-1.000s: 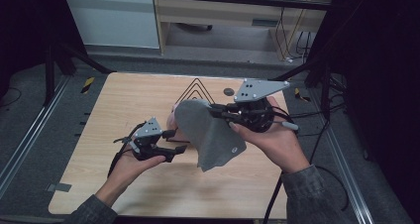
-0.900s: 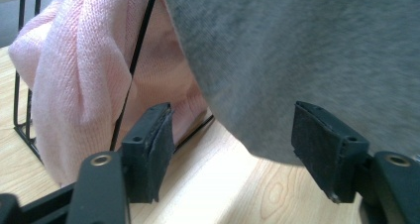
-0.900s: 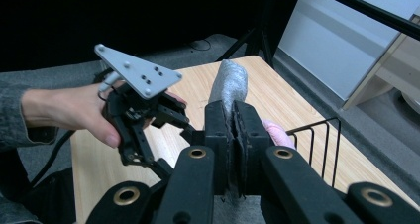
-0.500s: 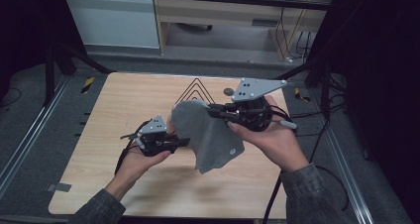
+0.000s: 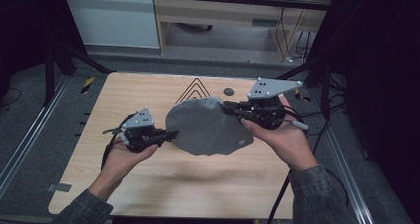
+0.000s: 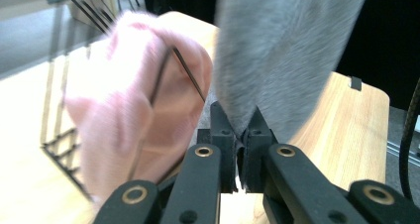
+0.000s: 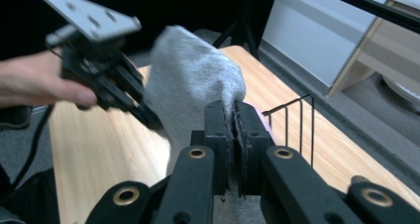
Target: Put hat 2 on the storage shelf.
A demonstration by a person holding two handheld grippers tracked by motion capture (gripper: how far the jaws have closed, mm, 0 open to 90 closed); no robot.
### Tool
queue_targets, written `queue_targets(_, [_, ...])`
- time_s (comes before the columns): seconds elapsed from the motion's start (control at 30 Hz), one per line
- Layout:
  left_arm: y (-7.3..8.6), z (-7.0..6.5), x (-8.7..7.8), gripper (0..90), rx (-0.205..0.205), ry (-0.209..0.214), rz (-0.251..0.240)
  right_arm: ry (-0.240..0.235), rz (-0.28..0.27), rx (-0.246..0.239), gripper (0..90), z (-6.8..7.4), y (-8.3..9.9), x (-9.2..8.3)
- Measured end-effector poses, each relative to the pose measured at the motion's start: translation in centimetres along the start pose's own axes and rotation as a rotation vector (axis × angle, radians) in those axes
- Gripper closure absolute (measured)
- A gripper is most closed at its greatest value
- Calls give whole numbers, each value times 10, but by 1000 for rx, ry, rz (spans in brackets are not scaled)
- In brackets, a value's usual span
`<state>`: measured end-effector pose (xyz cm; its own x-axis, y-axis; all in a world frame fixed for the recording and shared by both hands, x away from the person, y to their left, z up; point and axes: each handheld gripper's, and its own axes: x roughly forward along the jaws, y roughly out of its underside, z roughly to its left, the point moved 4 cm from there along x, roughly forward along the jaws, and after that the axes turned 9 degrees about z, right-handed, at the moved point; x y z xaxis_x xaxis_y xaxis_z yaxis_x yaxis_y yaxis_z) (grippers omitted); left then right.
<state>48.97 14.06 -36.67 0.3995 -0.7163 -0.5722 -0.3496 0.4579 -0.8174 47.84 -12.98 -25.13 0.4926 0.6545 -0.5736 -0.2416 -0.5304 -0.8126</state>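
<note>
A grey cloth point(image 5: 210, 127) is held stretched above the table point(image 5: 163, 179). Its left edge is clamped in the left tongs point(image 5: 171, 134), which have just been closing; its right edge is clamped in the right tongs point(image 5: 229, 107).

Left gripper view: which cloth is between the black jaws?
The grey fuzzy cloth; the left gripper has just closed on its edge, while the pink cloth is beside it.
</note>
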Motion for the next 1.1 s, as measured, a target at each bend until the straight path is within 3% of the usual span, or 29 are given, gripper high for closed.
queue_targets(0.23, [-46,11,-43,867,9,-26,5,22,-38,37,861,-15,-8,-4])
queue_targets(0.4, [-69,24,-57,866,21,-72,15,21,-43,72,865,-29,-14,-4])
queue_targets(0.6, [-78,31,-62,864,18,-79,17,33,-31,87,867,-41,-21,-2])
queue_targets(0.83, [-85,35,-61,863,21,-79,9,35,-85,115,871,-49,-25,-4])
queue_targets(1.1, [-111,44,-61,859,28,-87,-34,74,-134,140,872,-67,-39,-12])
